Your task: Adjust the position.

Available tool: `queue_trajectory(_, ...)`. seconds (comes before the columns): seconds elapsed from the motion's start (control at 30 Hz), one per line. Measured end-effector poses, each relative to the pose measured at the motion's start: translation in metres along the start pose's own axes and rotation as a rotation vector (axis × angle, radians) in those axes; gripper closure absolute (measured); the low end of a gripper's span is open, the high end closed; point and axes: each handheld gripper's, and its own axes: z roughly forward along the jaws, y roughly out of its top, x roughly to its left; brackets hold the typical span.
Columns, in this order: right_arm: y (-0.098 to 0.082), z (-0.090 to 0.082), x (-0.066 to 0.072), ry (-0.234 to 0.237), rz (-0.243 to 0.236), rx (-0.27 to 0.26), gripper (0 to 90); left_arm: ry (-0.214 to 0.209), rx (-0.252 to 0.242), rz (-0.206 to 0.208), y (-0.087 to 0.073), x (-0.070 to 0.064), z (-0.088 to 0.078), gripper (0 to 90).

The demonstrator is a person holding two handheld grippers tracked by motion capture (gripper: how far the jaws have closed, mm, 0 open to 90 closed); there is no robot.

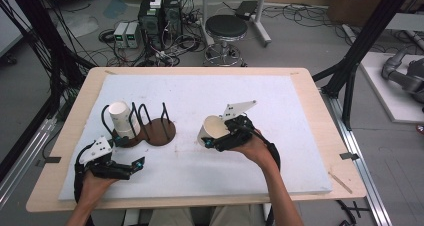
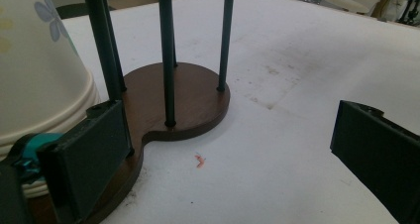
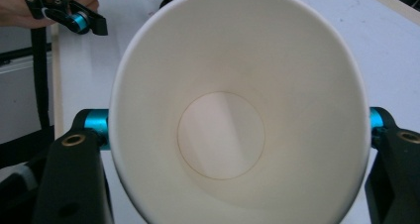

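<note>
Right gripper (image 1: pixel 214 137) clamped on a white paper cup (image 1: pixel 211 129) held tilted above the white mat (image 1: pixel 280 111), left gripper (image 1: pixel 136 164) with jaws apart and empty, just beside the brown wooden rack (image 1: pixel 162 132), stacked cups (image 1: pixel 123 119) resting among its black posts.

Matt white paper cup (image 3: pixel 237 110), dark smooth wooden rack base (image 2: pixel 188 102), thin black metal rods (image 2: pixel 167 50)
</note>
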Motion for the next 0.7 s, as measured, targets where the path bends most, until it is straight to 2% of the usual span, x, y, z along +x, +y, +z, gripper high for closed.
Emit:
queue_trajectory(0.07,0.001,0.001,-0.001,-0.001,0.007,0.009,28.1,0.014,-0.005,0.005,0.0,0.0,-0.001,1.8)
queue_trajectory(0.33,0.002,0.006,-0.003,-0.025,0.018,0.059,28.1,0.014,-0.01,-0.008,-0.001,0.002,-0.002,1.7)
queue_trajectory(0.57,0.008,0.011,-0.003,-0.036,0.002,0.093,28.2,0.02,-0.013,-0.029,-0.001,0.004,-0.002,1.7)
queue_trajectory(0.7,0.013,0.015,-0.003,-0.032,0.0,0.108,28.2,0.016,-0.014,-0.023,-0.001,0.003,-0.002,1.8)
